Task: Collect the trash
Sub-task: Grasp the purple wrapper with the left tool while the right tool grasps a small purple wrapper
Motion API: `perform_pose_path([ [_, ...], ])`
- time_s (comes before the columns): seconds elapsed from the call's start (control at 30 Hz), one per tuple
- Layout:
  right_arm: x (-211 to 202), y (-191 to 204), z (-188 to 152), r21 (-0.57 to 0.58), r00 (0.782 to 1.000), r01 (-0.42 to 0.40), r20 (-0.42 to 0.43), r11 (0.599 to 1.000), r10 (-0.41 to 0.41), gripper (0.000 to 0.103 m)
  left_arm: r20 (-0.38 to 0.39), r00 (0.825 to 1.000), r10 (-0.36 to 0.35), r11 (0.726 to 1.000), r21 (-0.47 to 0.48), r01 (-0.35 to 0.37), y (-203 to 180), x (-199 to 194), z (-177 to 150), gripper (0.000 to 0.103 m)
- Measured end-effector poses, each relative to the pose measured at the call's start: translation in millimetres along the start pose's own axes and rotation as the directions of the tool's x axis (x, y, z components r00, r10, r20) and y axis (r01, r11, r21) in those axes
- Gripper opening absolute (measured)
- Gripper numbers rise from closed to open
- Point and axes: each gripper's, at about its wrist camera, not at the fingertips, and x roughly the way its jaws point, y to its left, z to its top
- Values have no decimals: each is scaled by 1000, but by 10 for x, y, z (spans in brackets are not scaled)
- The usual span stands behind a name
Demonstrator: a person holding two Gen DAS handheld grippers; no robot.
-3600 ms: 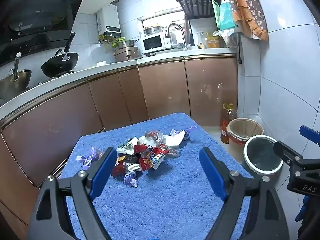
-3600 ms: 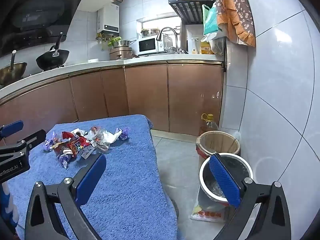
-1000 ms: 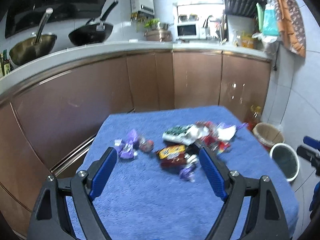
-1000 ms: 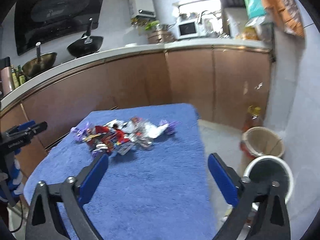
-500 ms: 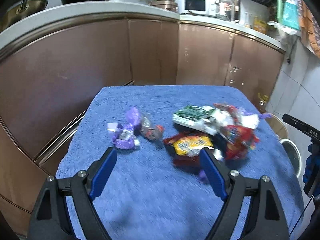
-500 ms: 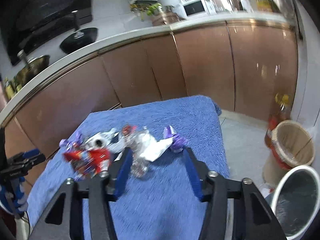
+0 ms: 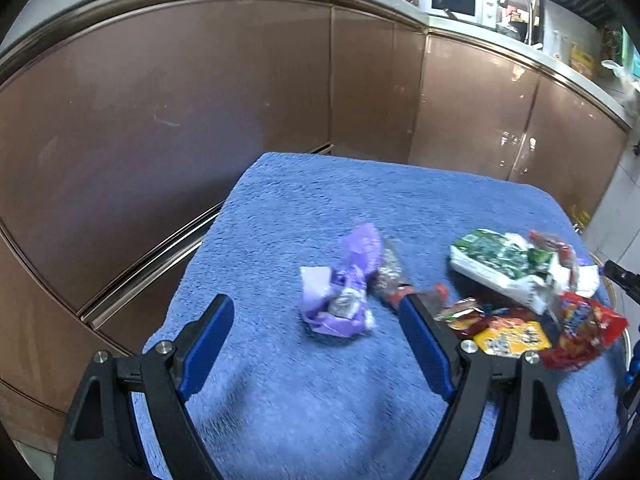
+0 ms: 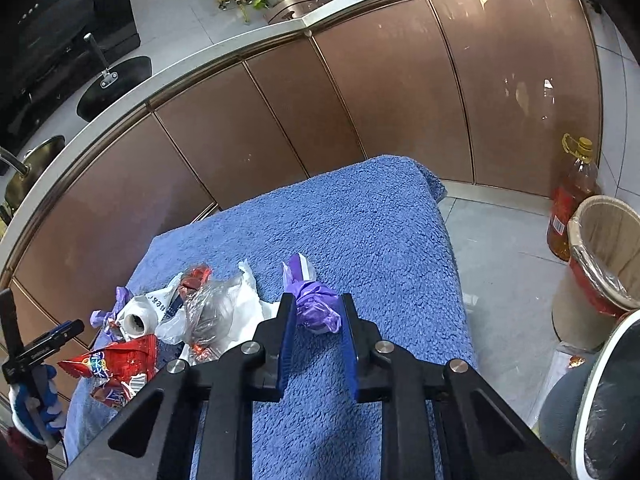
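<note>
Trash lies on a blue towel-covered table (image 7: 360,208). In the left wrist view my left gripper (image 7: 316,320) is open, its fingers either side of a crumpled purple wrapper (image 7: 344,288); red and yellow snack bags (image 7: 560,332) and a green-white packet (image 7: 500,264) lie to the right. In the right wrist view my right gripper (image 8: 318,320) has narrowed around a purple wrapper (image 8: 314,304), blue pads close on both sides. A pile of wrappers (image 8: 192,312) lies to its left.
A white-rimmed bin (image 8: 600,412) stands on the floor at lower right, with a wooden bin (image 8: 600,264) lined with plastic and an oil bottle (image 8: 572,196) behind it. Brown cabinets (image 8: 320,112) curve behind the table.
Both grippers have moved down and in toward the trash. The right gripper has closed in from wide open around the purple wrapper. The left gripper has shifted left over its purple wrapper.
</note>
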Motion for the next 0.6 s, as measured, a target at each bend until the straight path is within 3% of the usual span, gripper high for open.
perform_pose_path([
  [0.1, 40, 9, 19, -5, 1000, -2, -8, 1000, 2, 12, -20, 1000, -7, 1000, -5, 6, 31, 138, 24, 84],
  [0.47, 127, 65, 46, -21, 1000, 16, -17, 1000, -16, 8, -92, 995, -41, 997, 58, 46, -52, 653, 103, 82],
  [0.5, 131, 69, 47, -23, 1000, 17, -17, 1000, -18, 8, -97, 994, -45, 997, 51, 50, -39, 690, 89, 76],
  [0.53, 133, 71, 49, -25, 1000, 18, -16, 1000, -18, 8, -102, 993, -52, 997, 45, 56, -22, 710, 76, 62],
  [0.6, 132, 74, 51, -29, 1000, 21, -11, 999, -21, 7, -120, 989, -81, 996, 16, 84, 28, 753, 54, 44],
])
